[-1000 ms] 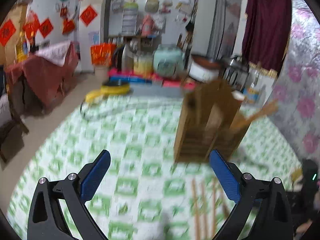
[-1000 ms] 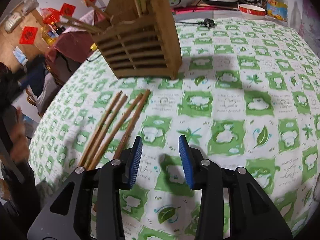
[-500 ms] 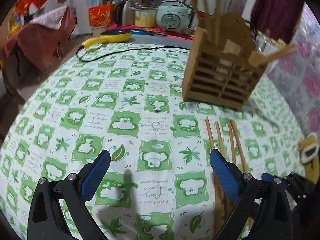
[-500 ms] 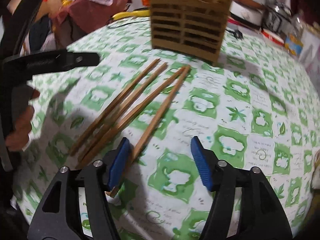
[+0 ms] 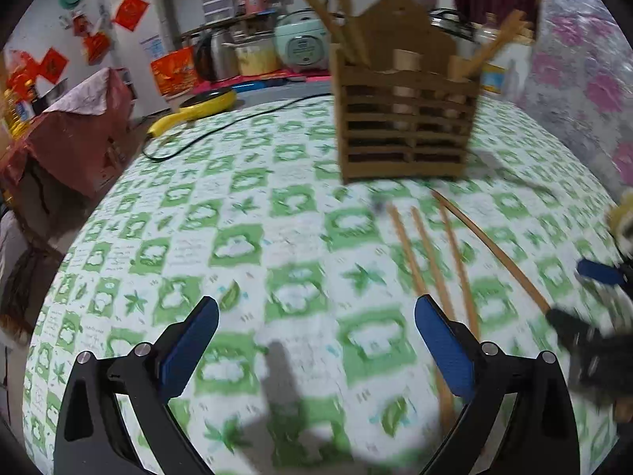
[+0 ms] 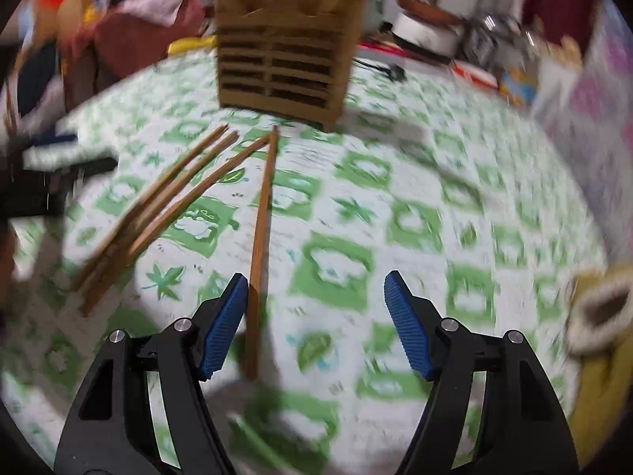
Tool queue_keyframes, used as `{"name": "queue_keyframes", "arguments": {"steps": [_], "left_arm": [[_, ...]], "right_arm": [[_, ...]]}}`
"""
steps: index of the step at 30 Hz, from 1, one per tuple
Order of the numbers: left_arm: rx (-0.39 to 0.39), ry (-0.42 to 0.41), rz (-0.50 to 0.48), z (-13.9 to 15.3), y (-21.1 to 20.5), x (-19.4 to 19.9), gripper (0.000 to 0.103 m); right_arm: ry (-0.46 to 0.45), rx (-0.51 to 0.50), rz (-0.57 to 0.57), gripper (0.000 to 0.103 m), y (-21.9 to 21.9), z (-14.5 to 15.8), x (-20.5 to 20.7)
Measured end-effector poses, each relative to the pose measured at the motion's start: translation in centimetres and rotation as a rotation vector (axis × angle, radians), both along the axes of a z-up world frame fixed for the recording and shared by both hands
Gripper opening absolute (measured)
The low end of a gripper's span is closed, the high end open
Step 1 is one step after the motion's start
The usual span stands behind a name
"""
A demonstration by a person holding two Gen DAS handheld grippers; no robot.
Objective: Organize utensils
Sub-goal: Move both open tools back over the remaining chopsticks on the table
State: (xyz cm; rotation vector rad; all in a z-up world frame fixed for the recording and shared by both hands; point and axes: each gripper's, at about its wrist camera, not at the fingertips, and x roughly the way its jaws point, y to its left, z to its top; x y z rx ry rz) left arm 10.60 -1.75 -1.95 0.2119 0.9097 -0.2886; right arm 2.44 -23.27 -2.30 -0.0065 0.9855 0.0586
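Observation:
A slatted wooden utensil holder (image 5: 405, 126) stands upright on the green-and-white tablecloth with several sticks in it; it also shows in the right wrist view (image 6: 283, 67). Several wooden chopsticks (image 5: 429, 261) lie flat in front of it. My left gripper (image 5: 316, 348) is open and empty, low over the cloth, left of the chopsticks. My right gripper (image 6: 316, 320) is open; one chopstick (image 6: 263, 217) lies apart from the others (image 6: 166, 206), its near end between the jaws beside the left fingertip (image 6: 227, 316). The right gripper also shows in the left wrist view (image 5: 597, 277).
A black cable (image 5: 221, 126) and a yellow pan (image 5: 198, 107) lie at the table's far left. Rice cooker (image 5: 302, 45), kettle and pots stand behind. A yellow slipper-like object (image 6: 597, 316) sits at the right edge. The table edge (image 5: 79, 237) drops off on the left.
My right gripper moved forward and right, so one chopstick's end now lies between its jaws, which opened wider. My left gripper shifted, bringing the holder more central. Both views are motion-blurred.

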Motion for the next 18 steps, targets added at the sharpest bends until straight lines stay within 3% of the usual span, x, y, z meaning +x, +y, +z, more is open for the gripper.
{"name": "queue_keyframes", "arguments": {"steps": [3,8,11,15,18], "left_arm": [[0.008,0.005,-0.058,-0.3,-0.3,-1.8,0.098],[-0.005,0.050,-0.129,-1.0,-0.8,-3.1,0.098],[0.035,0.080,-0.186,-1.9,-1.6,-4.1,0.098],[0.050,0.080,-0.179,-2.0,-1.6,-4.3,0.099],[0.064,0.107,-0.110,-2.5,-0.4,-3.3,0.099]], "right_arm": [[-0.015,0.074,-0.019,0.070,-1.1,0.3,-0.8],[-0.053,0.053,0.019,0.070,0.1,1.0,-1.4],[-0.059,0.048,0.032,0.070,0.4,1.0,-1.6],[-0.063,0.057,0.024,0.070,0.1,1.2,-1.8],[-0.055,0.059,0.009,0.070,-0.3,1.1,-1.5]]}}
